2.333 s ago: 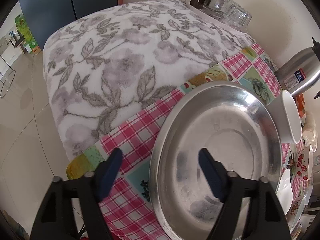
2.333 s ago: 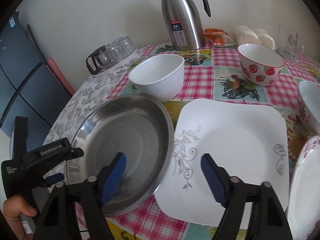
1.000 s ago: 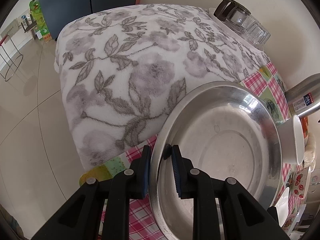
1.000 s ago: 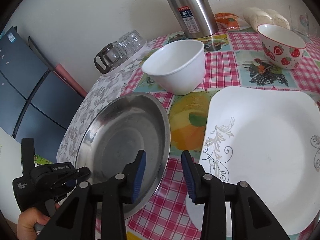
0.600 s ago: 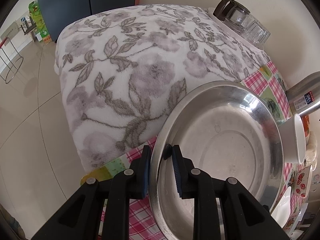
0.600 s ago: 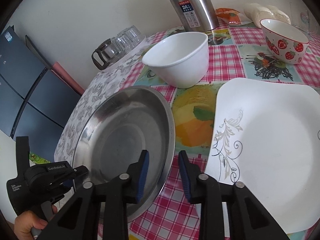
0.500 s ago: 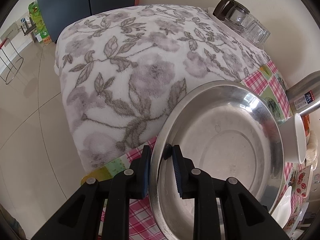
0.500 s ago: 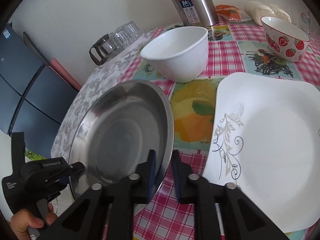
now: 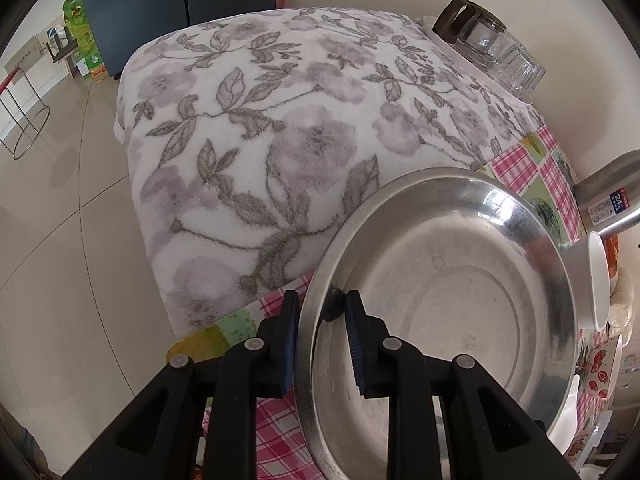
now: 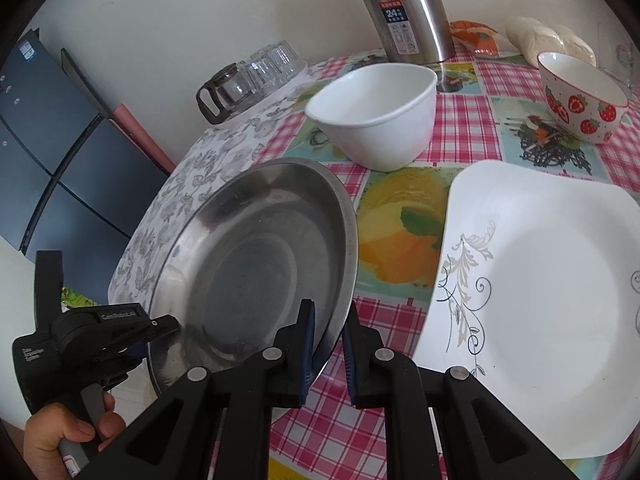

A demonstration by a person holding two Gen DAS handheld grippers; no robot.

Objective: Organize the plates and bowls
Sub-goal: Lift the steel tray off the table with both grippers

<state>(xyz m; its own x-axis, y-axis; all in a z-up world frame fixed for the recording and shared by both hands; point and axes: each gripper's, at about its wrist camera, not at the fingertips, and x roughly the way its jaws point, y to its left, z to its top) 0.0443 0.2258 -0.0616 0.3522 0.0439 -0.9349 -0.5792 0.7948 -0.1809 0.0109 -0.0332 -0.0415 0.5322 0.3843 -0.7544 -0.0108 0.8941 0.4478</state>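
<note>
My left gripper [image 9: 320, 324] and right gripper [image 10: 328, 340] each pinch the steel plate's [image 10: 256, 264] near rim, fingers almost closed.

Soft, even daylight; glare on the steel plate [image 9: 496, 204]; sharp focus; strong fisheye bending with black corners.

Home dining room, checked tablecloth [image 10: 460, 128], thermos jug [image 10: 408, 12], fridge [image 10: 36, 152]
</note>
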